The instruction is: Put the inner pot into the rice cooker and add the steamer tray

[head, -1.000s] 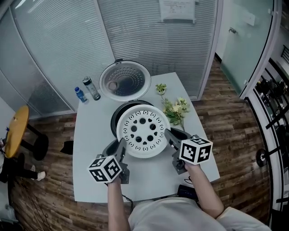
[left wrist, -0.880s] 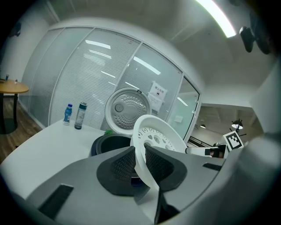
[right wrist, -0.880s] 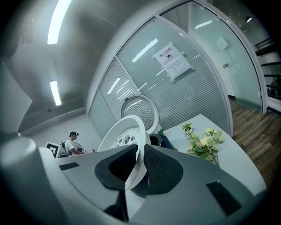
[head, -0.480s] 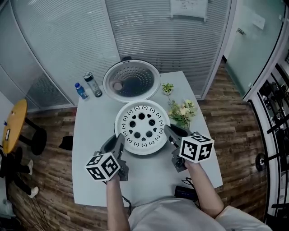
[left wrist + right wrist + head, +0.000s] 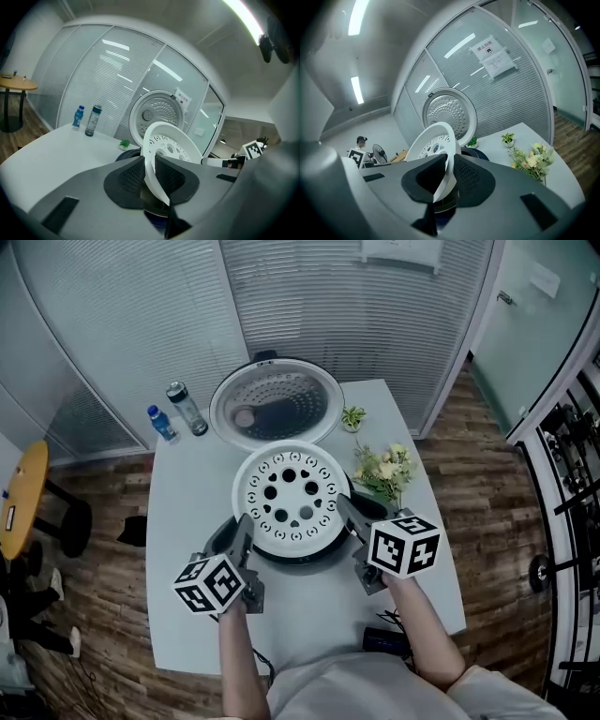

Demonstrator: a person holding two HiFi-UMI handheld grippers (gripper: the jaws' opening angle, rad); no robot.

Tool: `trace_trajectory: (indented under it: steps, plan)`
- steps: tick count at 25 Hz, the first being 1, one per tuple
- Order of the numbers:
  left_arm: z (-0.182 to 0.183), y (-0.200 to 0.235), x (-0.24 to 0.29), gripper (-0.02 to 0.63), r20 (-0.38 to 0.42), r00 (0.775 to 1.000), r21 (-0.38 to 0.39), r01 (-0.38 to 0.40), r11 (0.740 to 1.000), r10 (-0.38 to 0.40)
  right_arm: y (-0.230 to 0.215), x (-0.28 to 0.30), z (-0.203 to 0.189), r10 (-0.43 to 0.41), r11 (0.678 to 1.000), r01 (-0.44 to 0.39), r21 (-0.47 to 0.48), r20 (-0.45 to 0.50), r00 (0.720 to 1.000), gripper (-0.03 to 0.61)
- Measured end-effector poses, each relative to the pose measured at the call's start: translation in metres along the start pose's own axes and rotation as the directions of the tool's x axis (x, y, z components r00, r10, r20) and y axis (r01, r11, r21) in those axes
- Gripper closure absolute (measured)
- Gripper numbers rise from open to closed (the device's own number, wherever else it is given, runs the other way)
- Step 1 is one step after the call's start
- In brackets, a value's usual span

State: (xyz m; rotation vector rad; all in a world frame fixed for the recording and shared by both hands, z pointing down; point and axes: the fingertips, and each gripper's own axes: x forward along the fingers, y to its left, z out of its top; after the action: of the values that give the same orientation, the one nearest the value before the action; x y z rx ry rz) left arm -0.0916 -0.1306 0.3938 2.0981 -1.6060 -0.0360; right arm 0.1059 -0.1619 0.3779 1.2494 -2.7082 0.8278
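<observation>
Left tool [image 5: 240,529] is pinched down on the near-left rim of the white steamer tray [image 5: 291,501]. In the left gripper view the thin rim runs straight between the pads, jaws nearly together with only the rim's thickness keeping them apart. My right tool [image 5: 349,515] has the same narrow grip on the near-right rim, and the right gripper view shows the rim clamped edge-on between its pads.

Between the two tools the tray sits over the mouth of the black rice cooker [image 5: 298,559], holes facing up. A crescent of the cooker's dark body shows below the tray's near edge. Whether the tray is seated or just above the opening I cannot tell, and it hides whatever is inside.

Behind the tray the cooker's lid [image 5: 277,404] stands open. Elsewhere on the white bench [image 5: 187,531] are two bottles [image 5: 175,414] at the far left, flowers [image 5: 386,470] just right of the cooker and a small potted plant [image 5: 353,416] beside the lid.
</observation>
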Motion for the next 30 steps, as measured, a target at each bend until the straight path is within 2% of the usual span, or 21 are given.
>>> trace_trajectory:
  steps: [13, 18, 30]
  plan:
    - [-0.02, 0.016, 0.022, 0.543, -0.062, 0.998, 0.003, -0.016, 1.0, 0.016, -0.022, 0.023, -0.02, -0.057, 0.998, 0.056, -0.013, -0.056, 0.997, 0.511]
    - [-0.023, 0.019, 0.025, 0.541, -0.077, 0.997, 0.012, -0.024, 1.0, 0.025, -0.024, 0.026, -0.024, -0.077, 0.996, 0.074, -0.044, -0.078, 0.994, 0.509]
    - [-0.03, 0.028, 0.035, 0.522, -0.129, 0.986, 0.158, -0.08, 0.984, 0.101, -0.027, 0.043, -0.03, -0.15, 0.969, 0.12, -0.216, -0.128, 0.98, 0.489]
